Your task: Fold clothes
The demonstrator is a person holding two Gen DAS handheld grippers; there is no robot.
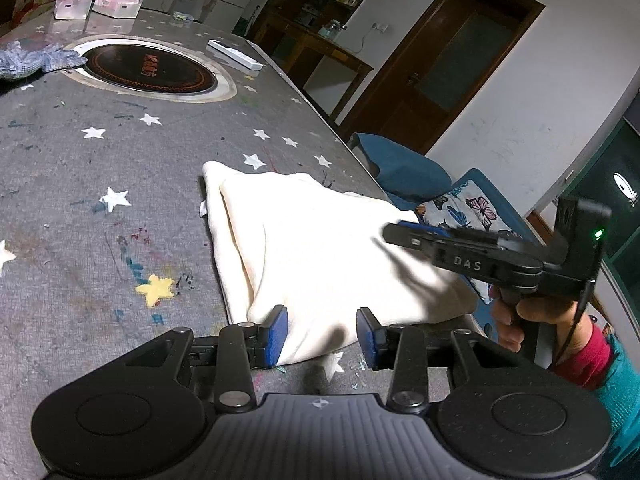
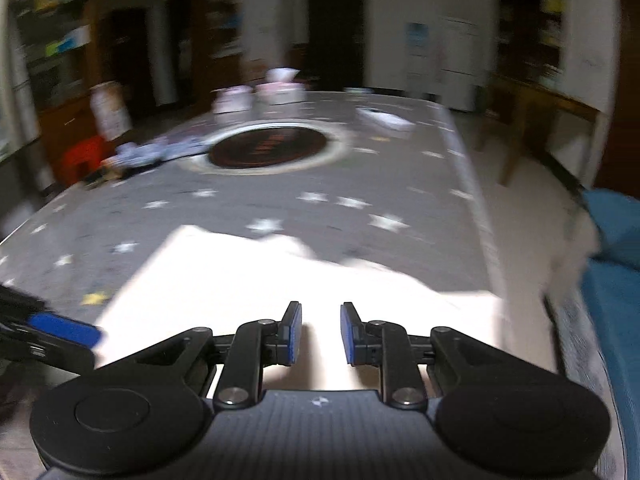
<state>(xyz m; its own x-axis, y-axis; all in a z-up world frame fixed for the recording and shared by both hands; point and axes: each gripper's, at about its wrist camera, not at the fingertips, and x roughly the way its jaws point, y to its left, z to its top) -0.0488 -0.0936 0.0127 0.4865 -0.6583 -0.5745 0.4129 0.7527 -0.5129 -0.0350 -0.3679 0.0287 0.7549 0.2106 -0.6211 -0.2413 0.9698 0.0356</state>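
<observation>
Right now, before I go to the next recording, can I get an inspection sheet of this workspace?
Surface: grey star-print table with paint marks and a round dark inset hob.
Job's things: cream garment, partly folded, near the table edge.
Clutter: tissue boxes, bluish cloth, white flat box.
Grippers: left gripper open at the garment's near edge; right gripper open over the garment.
Cables: black lead hanging from the right gripper.
Surroundings: brown door, blue chair, butterfly cushion.

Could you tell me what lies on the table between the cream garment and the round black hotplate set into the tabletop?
Only bare star-printed table cover lies between the cream garment and the hotplate, as the left wrist view shows.
</observation>
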